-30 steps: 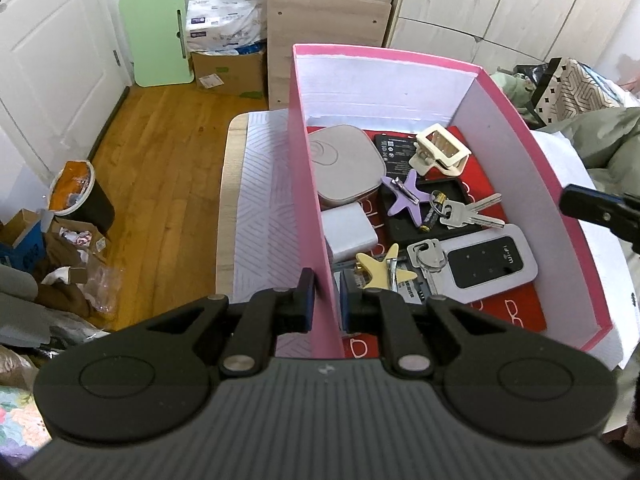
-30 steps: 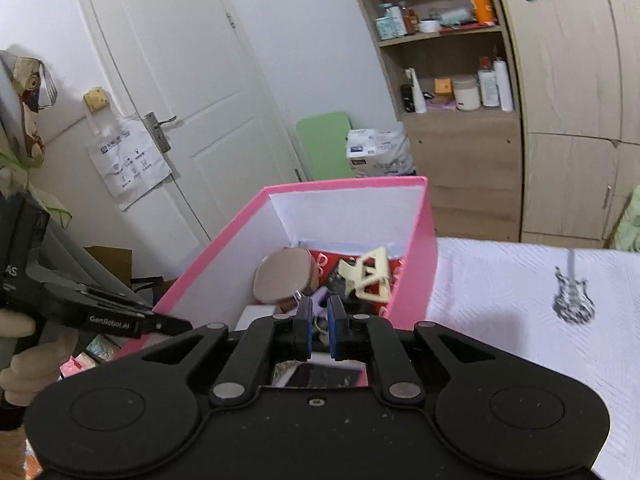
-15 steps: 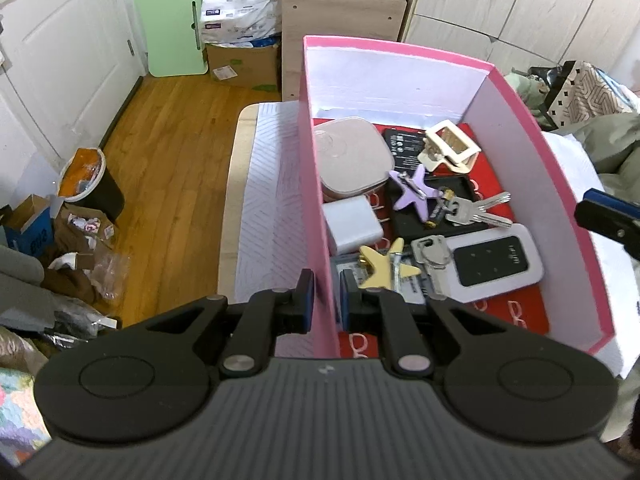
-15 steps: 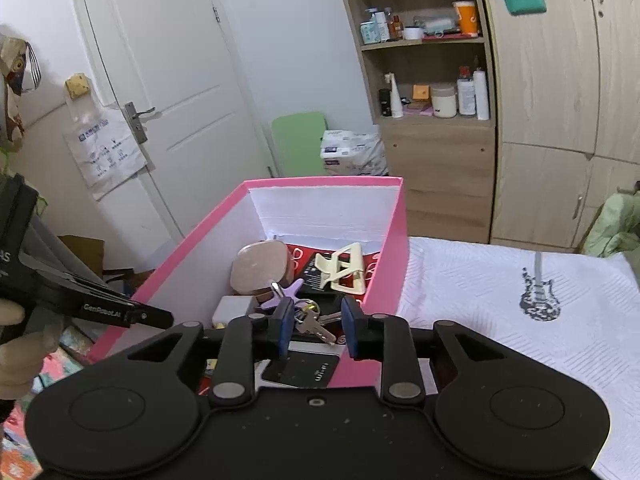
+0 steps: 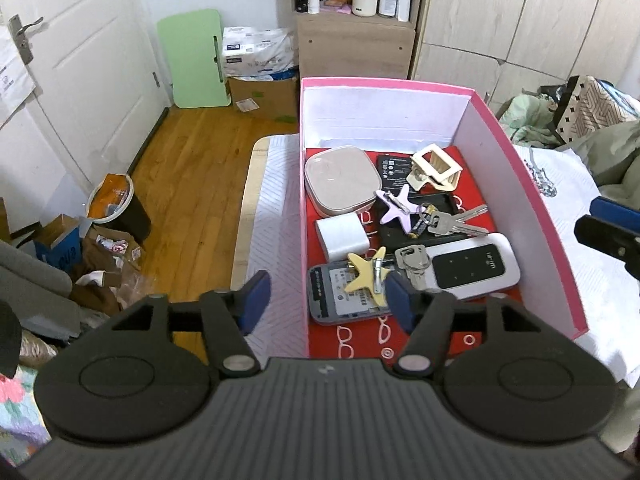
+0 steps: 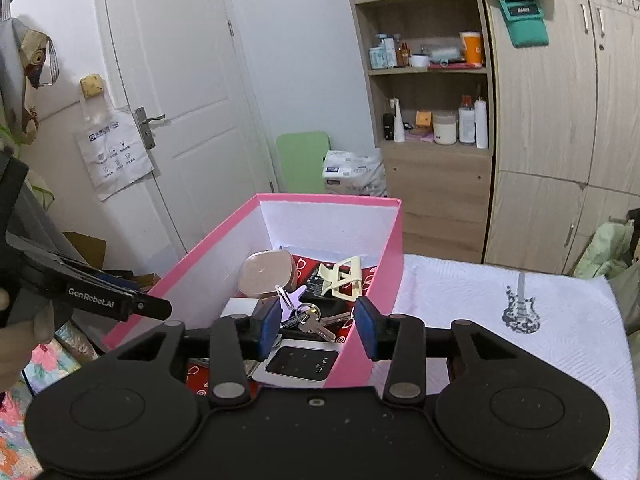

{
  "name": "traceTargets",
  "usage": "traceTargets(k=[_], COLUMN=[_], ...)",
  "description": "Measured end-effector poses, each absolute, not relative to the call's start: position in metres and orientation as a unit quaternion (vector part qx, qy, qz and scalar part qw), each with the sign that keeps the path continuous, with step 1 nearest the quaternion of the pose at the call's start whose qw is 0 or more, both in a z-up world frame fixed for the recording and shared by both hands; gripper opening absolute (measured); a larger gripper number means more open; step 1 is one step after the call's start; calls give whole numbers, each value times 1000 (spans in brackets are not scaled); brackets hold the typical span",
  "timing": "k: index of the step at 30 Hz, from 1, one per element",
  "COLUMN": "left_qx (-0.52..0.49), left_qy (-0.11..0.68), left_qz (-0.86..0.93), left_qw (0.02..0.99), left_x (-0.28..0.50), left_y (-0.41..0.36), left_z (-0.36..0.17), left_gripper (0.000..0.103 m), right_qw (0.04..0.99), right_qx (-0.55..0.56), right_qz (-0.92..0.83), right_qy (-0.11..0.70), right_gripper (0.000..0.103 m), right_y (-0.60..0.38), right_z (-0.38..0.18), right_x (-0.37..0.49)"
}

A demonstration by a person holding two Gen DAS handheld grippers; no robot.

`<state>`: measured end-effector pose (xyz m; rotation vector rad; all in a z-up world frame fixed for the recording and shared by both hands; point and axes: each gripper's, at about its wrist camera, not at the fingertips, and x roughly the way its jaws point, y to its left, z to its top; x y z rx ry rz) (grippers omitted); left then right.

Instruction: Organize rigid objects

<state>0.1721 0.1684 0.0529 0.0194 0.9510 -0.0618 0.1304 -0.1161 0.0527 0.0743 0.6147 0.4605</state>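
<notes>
A pink box [image 5: 532,196] stands on the white-covered table and holds a round beige case [image 5: 340,178], a white charger [image 5: 342,236], a cream hair clip [image 5: 436,168], purple [image 5: 396,212] and yellow [image 5: 366,276] star clips, keys [image 5: 456,222], a white WiFi router [image 5: 474,266] and a grey phone [image 5: 340,298]. My left gripper [image 5: 326,302] is open and empty, its fingers either side of the box's left wall. My right gripper [image 6: 318,324] is open and empty, its fingers either side of the box's right wall [image 6: 384,268].
The table cloth [image 6: 500,312] has a guitar print to the right of the box. A wooden shelf unit [image 6: 436,140], wardrobe doors and a white door [image 6: 172,92] stand behind. Floor clutter and a bin [image 5: 116,204] lie left of the table.
Both grippers have opened: the left let go of the box's left wall and the right let go of its right wall. Both pulled back a little.
</notes>
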Motion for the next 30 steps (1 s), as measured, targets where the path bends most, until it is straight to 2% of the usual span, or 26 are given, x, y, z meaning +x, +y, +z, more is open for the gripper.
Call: traceTargets(k=[6, 15, 19, 22, 25, 26, 27, 30], left_qx=[40, 46, 45, 34, 14, 10, 9, -10], left_qy=[425, 420, 421, 413, 413, 414, 414, 408], left_qz=[-6, -8, -13, 0, -1, -2, -1, 12], left_qw=[904, 906, 906, 910, 911, 910, 910, 913], left_x=[151, 128, 120, 114, 111, 111, 110, 105], left_y=[152, 126, 114, 109, 108, 107, 106, 105], left_z=[65, 75, 75, 75, 74, 73, 72, 67], left_gripper=[86, 86, 93, 94, 94, 94, 94, 94], right_qw=[929, 926, 922, 926, 928, 928, 928, 927], right_qx=[41, 28, 38, 35, 31, 31, 33, 54], right_qz=[222, 214, 217, 197, 185, 179, 173, 163], right_qy=[293, 309, 318, 319, 321, 325, 328, 332], right_gripper=[47, 52, 56, 63, 78, 89, 95, 98], right_y=[-123, -133, -145, -154, -161, -164, -167, -180], right_z=[63, 70, 71, 70, 70, 69, 69, 70], right_x=[119, 107, 100, 95, 90, 89, 88, 87])
